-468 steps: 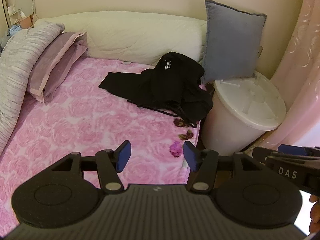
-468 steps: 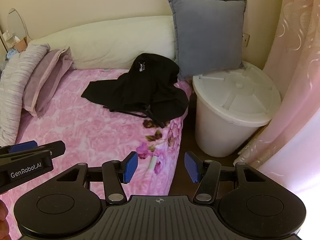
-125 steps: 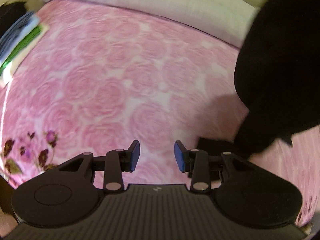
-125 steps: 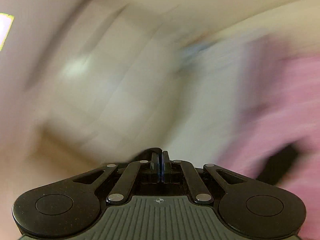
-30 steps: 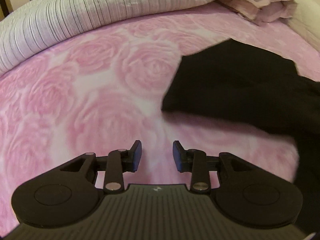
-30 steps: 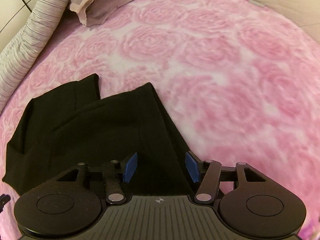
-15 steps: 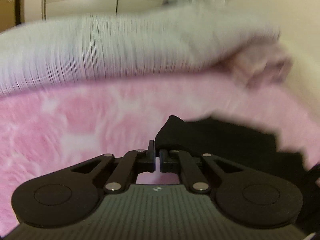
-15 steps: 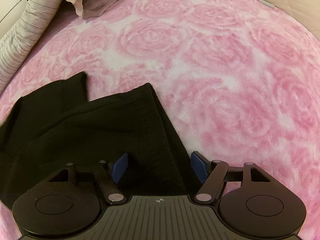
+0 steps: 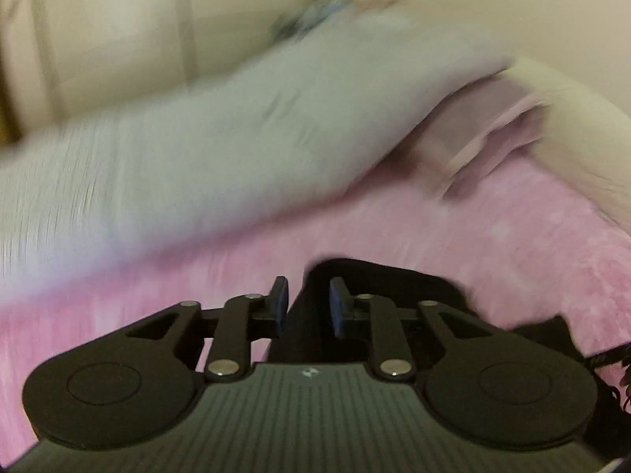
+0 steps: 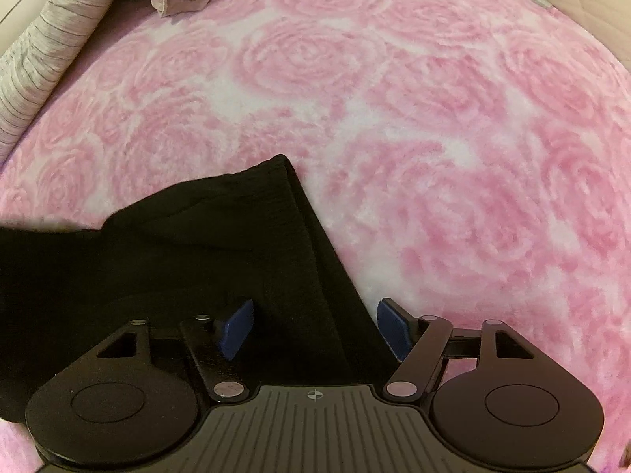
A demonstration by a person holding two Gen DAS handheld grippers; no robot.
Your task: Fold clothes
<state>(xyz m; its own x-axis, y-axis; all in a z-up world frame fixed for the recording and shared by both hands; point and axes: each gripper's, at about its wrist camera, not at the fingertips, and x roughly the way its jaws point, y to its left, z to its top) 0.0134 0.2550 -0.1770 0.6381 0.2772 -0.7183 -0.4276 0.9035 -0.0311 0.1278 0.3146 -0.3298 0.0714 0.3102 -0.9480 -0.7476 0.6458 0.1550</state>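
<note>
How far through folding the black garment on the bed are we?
Early. The black garment lies spread but rumpled on the pink blanket. In hand: the left gripper has a cloth corner between its opening jaws, though the blur hides any grip; the right gripper hovers open over the hem. Every fold remains.

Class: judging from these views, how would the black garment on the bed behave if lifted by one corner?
The black garment probably droops: it lies in soft folds. Likely light, since its edge looks thin. It may drag on the fuzzy pink bedspread.
</note>
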